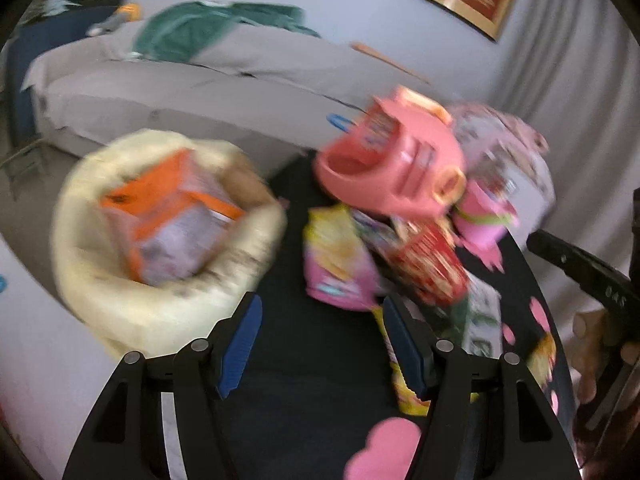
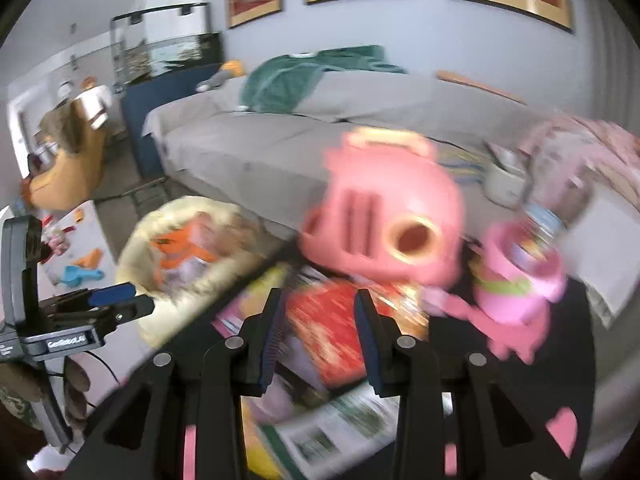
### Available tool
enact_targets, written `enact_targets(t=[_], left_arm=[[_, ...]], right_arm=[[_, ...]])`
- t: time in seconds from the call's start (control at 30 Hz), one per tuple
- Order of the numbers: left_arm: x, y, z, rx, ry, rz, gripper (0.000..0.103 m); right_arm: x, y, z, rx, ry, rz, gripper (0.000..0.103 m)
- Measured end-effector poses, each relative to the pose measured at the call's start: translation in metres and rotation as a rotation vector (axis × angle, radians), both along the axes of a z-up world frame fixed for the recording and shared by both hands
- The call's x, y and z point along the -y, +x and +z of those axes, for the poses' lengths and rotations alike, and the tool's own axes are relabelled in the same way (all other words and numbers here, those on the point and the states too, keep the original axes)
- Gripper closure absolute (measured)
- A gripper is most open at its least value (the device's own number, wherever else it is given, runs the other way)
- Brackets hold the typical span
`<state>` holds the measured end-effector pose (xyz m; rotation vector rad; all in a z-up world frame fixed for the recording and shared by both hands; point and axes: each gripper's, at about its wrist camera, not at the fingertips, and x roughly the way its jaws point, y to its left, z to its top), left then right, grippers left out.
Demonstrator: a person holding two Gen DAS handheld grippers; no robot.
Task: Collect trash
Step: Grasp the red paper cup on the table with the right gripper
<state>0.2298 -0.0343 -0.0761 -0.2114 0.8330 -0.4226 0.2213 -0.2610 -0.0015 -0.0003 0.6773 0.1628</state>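
Nearest the lens, the left gripper [image 1: 320, 348] stands wide apart with nothing between its blue pads, hanging over the dark mat [image 1: 304, 360]. The right gripper [image 2: 316, 340] is partly open and also empty; the red packet [image 2: 332, 332] shows through the gap but lies on the mat below, not in the grip. Both pictures are smeared, so small detail is lost. Just past the fingers the trash sits in a loose heap on the mat: the red packet, a pink-and-yellow wrapper [image 1: 336, 256] beside it, and a white-and-green printed sheet [image 2: 340, 428] partly under the pile. The heap seems gathered there so either hand can pick from it. A pink toy [image 1: 396, 160] leans on the far side of the heap, with a smaller pink cup [image 2: 520, 284] next to it; whether those count as trash I cannot tell. To the left, just off the mat's edge, stands a cream bag [image 1: 132, 312] with its mouth rolled open, probably to take drops easily; an orange box [image 1: 172, 216] already lies inside. Beyond is a grey sofa [image 1: 200, 80] with a green cloth [image 1: 192, 28] thrown over its back.
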Motion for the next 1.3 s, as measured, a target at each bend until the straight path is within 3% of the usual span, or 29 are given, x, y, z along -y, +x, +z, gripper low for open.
enact_targets(t=[0.1,0.23,0.47,0.73,1.0,1.03,1.1,1.13,1.17,1.3], left_arm=[[0.020,0.007,-0.006,-0.040,-0.014,-0.033,0.039],[0.030,0.025,-0.006,-0.017,-0.008,-0.005,0.039],[0.034,0.073,-0.028,-0.078,-0.006,0.040,0.039],[0.047,0.088,-0.056,-0.146,0.039,0.015,0.039],[0.051,0.089,-0.056,-0.128,0.086,-0.029,0.039],[0.050,0.089,-0.056,-0.131,0.080,-0.031,0.041],[0.045,0.089,-0.056,-0.144,0.074,-0.007,0.058],[0.044,0.089,-0.056,-0.152,0.066,-0.004,0.075],[0.040,0.089,-0.057,-0.160,0.051,-0.008,0.082],[0.022,0.078,-0.049,-0.120,0.035,0.000,0.084]], right_arm=[[0.034,-0.012,-0.011,-0.027,0.081,-0.045,0.069],[0.064,-0.025,-0.025,-0.041,0.129,-0.080,0.069],[0.074,-0.023,-0.042,-0.052,0.171,-0.072,0.069],[0.067,-0.008,-0.050,-0.083,0.137,-0.030,0.069],[0.049,0.001,-0.045,-0.078,0.076,0.016,0.067],[0.045,0.004,-0.044,-0.084,0.077,0.034,0.066],[0.039,0.011,-0.043,-0.093,0.087,0.059,0.058],[0.035,0.015,-0.043,-0.100,0.088,0.076,0.056],[0.029,0.020,-0.043,-0.109,0.081,0.095,0.053],[0.003,0.037,-0.048,-0.122,-0.009,0.128,0.049]])
